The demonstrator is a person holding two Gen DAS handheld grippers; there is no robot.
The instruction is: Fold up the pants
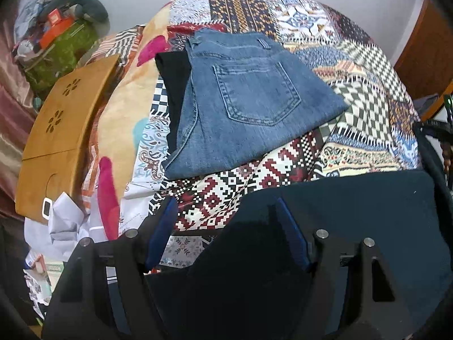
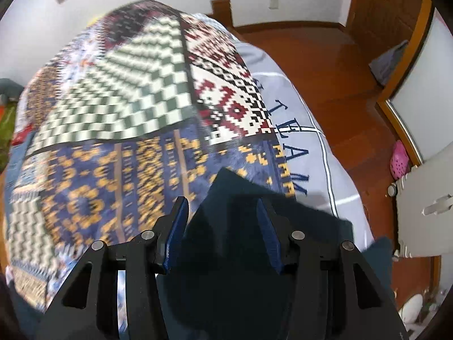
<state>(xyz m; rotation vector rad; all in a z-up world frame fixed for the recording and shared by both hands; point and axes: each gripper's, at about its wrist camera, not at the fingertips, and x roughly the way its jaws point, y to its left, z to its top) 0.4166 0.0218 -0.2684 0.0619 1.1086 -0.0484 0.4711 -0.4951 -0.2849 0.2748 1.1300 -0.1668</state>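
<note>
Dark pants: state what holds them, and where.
Cannot be told. Both hand-held grippers, left and right, stand open around dark pants fabric, pads apart; which part of the pants is unclear.

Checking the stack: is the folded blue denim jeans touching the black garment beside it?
Touching. The left wrist view shows the folded blue denim jeans lying over the black garment's edge, with no gap.

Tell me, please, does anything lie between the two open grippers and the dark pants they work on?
Nothing visible does. The dark pants already lie between the fingers of the left gripper and the right gripper. The folded jeans rest farther back on the patterned blanket, apart.
</note>
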